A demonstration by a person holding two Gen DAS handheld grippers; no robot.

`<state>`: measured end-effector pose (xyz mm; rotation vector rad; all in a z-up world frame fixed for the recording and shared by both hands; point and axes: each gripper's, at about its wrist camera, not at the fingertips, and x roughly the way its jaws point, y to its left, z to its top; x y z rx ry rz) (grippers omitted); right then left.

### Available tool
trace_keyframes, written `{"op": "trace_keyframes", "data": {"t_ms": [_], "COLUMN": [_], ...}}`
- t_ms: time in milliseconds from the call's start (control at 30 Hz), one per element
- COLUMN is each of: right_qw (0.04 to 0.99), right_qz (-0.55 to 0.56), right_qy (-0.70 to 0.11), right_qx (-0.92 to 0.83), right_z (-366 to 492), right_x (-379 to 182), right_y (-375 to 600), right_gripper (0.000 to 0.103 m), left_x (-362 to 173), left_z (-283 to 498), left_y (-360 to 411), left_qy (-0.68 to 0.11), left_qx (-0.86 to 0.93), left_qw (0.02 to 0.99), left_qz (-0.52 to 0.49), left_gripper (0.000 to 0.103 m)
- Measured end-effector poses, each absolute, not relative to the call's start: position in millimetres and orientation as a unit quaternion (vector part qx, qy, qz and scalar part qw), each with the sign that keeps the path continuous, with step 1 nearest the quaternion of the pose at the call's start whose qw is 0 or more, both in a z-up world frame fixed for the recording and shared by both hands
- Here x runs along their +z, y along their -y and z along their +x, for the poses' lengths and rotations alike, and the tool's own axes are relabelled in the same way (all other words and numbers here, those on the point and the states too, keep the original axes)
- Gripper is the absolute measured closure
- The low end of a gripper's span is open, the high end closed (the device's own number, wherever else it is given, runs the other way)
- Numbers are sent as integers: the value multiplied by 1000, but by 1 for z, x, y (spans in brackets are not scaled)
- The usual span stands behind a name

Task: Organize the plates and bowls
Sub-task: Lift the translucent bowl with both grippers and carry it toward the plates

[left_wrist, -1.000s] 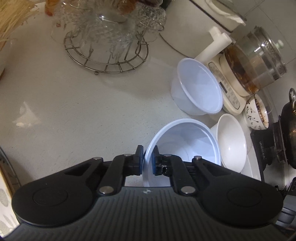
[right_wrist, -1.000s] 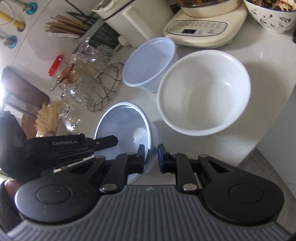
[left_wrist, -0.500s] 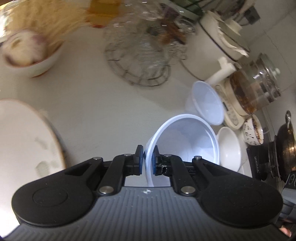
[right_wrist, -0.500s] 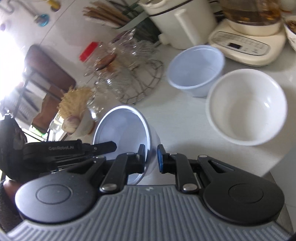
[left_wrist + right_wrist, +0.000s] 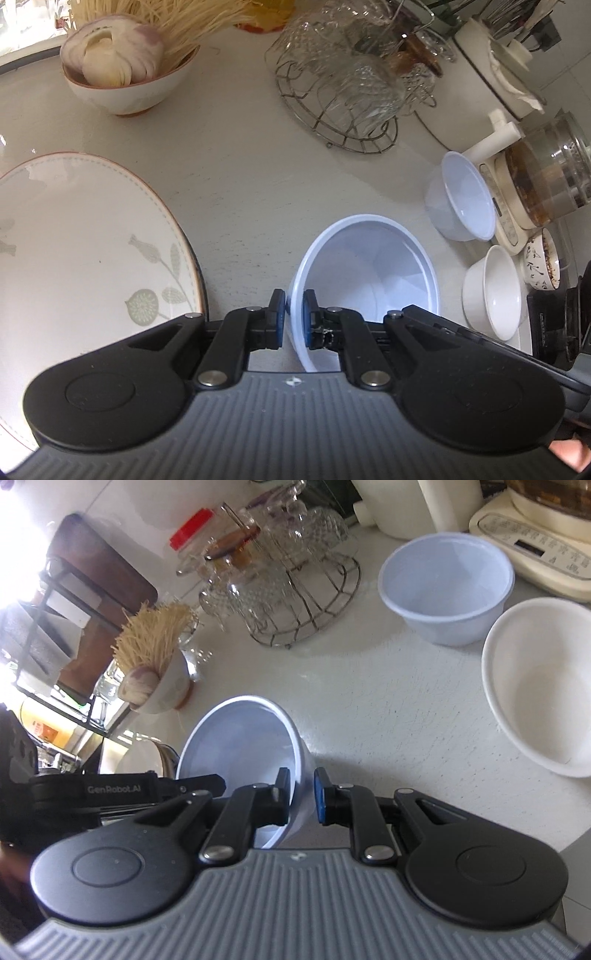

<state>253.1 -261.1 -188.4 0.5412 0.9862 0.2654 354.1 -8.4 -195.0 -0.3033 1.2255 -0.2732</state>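
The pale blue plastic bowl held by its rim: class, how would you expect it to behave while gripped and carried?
The pale blue plastic bowl looks thin-walled, so probably light and slightly flexible. The left gripper and the right gripper pinch only its rim, so it may flex or pivot. Its glossy surface could be slippery.

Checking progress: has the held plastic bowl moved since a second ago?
Yes. The held plastic bowl moved left, away from the white ceramic bowl, toward the garlic bowl.

Left hand-held gripper [image 5: 294, 318] pinches the rim of a tilted pale-blue plastic bowl [image 5: 373, 280] above the worktop [image 5: 258, 177]. A leaf-patterned plate [image 5: 74, 251] sits to its left; another plastic bowl [image 5: 461, 201] and a white bowl [image 5: 493, 291] sit right.
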Motion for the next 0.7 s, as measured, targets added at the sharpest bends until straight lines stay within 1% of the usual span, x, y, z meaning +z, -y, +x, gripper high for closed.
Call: {"op": "trace_keyframes", "data": {"t_ms": [433,700], "right_qw": [822,834], "right_qz": [246,233], "right_qy": [-499,-485], "right_qx": [124,119], "right_z": [265,262], "right_x": [-203,-188], "right_y": [257,258], "right_gripper": [84,84], "left_x": [-204,-186], "left_z": [358,351], "left_y": [8,6], "left_qy": [-576,-565], "left_qx": [-118,-101], "left_qw": [798,809], "left_qz": [-135,-128], "left_gripper": [91,90]}}
